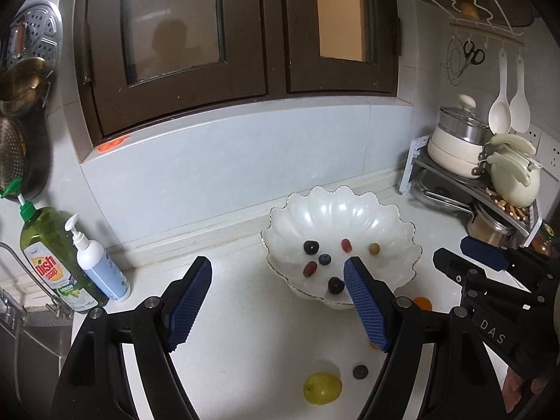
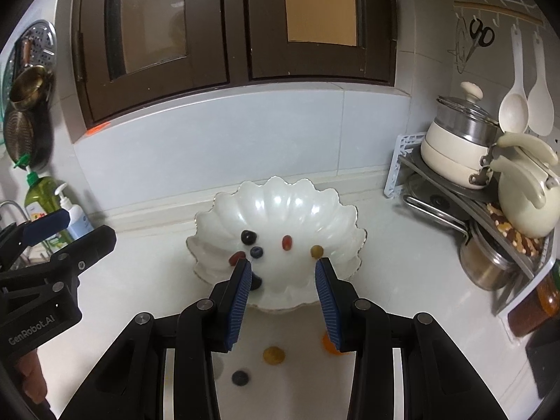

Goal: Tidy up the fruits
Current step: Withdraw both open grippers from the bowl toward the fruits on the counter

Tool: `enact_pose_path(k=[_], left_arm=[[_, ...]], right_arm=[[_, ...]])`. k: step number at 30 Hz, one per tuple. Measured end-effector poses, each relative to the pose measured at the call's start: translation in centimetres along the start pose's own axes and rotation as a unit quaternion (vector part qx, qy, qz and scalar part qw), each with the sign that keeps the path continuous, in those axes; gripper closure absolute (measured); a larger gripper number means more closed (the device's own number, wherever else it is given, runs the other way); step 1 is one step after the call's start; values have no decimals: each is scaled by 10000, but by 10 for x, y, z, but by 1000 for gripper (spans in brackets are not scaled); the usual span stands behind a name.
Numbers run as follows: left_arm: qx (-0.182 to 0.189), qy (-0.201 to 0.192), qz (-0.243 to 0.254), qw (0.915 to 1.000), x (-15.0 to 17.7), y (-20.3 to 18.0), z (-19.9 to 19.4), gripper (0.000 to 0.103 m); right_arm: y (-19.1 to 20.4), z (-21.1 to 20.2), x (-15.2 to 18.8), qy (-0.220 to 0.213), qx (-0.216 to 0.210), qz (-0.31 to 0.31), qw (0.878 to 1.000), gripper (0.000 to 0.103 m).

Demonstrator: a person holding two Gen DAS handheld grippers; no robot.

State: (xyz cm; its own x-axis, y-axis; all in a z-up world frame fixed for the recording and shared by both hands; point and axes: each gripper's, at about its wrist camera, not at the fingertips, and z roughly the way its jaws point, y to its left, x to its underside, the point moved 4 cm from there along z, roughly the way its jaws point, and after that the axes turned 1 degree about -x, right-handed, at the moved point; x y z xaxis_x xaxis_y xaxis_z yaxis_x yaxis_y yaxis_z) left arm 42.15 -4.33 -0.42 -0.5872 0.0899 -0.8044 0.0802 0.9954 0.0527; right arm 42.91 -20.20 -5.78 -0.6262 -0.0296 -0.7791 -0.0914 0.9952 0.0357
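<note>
Here, both ribbed blue jaws gape empty before the scalloped, pearly bowl [image 1: 350, 210].

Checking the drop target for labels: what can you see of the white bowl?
The white bowl is a glossy, pearly dish with a scalloped, shell-like rim edged in a thin gold line. It sits upright on the white counter near the back wall. Inside lie six small fruits, spread apart: dark, red and one yellow-green. More fruit lies on the counter in front of it. Neither gripper's fingers appear to touch it.
</note>
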Motion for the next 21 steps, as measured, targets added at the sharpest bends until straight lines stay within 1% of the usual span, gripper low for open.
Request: enact_pose_path(k=[6,10,17,21], left_arm=[[-36,-94,52,9999,14,-1,-15,25],[34,-82,34,10000,25,-1,-23,25],[-79,-205,151,9996,40,-3,-34,25],[-43,-237,153,9996,50,-4,-39,25]], right_arm=[[0,-13,12,-85,-38,51,9999,64],[1,-23,18,-185,-17,72,9998,64],[5,-40,31,-347,92,-79,9993,64],[7,-47,39,-415,149,-130,9989,64]])
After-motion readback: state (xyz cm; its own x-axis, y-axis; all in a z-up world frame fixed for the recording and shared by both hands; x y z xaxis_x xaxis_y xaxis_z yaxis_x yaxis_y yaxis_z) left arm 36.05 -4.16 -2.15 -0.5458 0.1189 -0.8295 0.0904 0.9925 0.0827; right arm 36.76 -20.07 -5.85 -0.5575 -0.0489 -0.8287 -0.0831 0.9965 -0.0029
